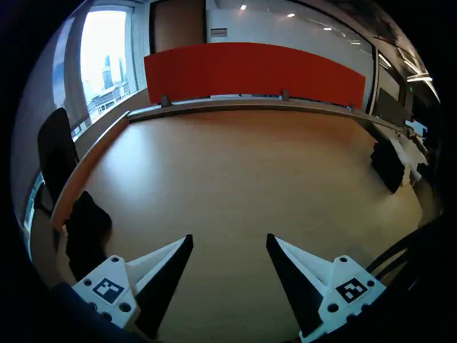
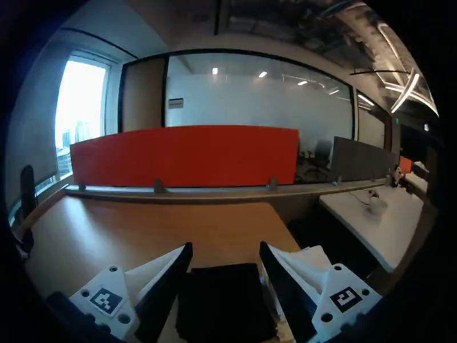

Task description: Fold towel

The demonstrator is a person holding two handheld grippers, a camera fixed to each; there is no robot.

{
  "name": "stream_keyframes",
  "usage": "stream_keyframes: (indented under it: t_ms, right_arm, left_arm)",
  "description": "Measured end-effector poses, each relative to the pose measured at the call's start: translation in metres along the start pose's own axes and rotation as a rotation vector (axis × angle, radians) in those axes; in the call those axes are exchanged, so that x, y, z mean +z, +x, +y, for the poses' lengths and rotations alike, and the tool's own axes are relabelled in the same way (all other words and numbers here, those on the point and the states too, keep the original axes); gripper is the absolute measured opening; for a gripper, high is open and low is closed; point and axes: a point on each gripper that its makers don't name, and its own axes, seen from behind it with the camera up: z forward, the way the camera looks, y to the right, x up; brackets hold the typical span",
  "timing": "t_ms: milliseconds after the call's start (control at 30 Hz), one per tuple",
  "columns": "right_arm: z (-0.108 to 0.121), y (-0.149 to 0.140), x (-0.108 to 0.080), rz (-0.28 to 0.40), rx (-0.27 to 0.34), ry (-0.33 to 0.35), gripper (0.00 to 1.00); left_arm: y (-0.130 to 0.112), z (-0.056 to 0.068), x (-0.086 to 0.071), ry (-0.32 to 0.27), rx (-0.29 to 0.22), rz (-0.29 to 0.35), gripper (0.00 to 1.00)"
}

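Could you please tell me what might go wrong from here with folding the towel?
1. The black towel lies near the edge of the table; a pull by the open right gripper could drag it off.
2. Its dark surface hides layers and corners, so the gripper might pinch the wrong ply.
3. The open left gripper hangs over bare table, so it may steady the towel late.

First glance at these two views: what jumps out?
The red divider along the far edge of the wooden desk grabs the eye first, with the bright window to its left. Next comes the black towel, lying low in the right gripper view between the spread fingers of the right hand-held gripper.
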Motion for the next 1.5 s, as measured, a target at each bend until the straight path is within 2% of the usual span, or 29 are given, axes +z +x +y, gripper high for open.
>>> stream_keyframes:
  t_ms: [100,367,667,967,1200,1500]
  right_arm:
    - [-0.003,0.007,-0.003,0.028,0.018,0.004,1.0]
    - [-0.005,0.017,-0.008,0.066,0.024,-0.008,0.99]
    - [-0.012,0.031,-0.014,0.098,0.003,-0.01,0.99]
    - [-0.025,0.045,-0.022,0.135,-0.012,0.0,1.0]
    - [-0.029,0.045,-0.025,0.134,-0.022,-0.003,1.0]
    - [-0.036,0.041,-0.029,0.127,-0.019,0.004,0.99]
  left_arm:
    - [0.002,-0.001,0.0,0.002,0.003,0.002,0.95]
    - [0.008,-0.002,0.002,-0.002,-0.005,0.014,0.95]
    - [0.026,-0.001,0.006,-0.017,-0.008,0.054,0.95]
    - [0.067,-0.006,0.009,-0.03,-0.023,0.166,0.95]
    - [0.107,-0.019,0.006,0.003,-0.027,0.298,0.95]
    - [0.138,-0.028,0.003,0.034,-0.026,0.377,0.95]
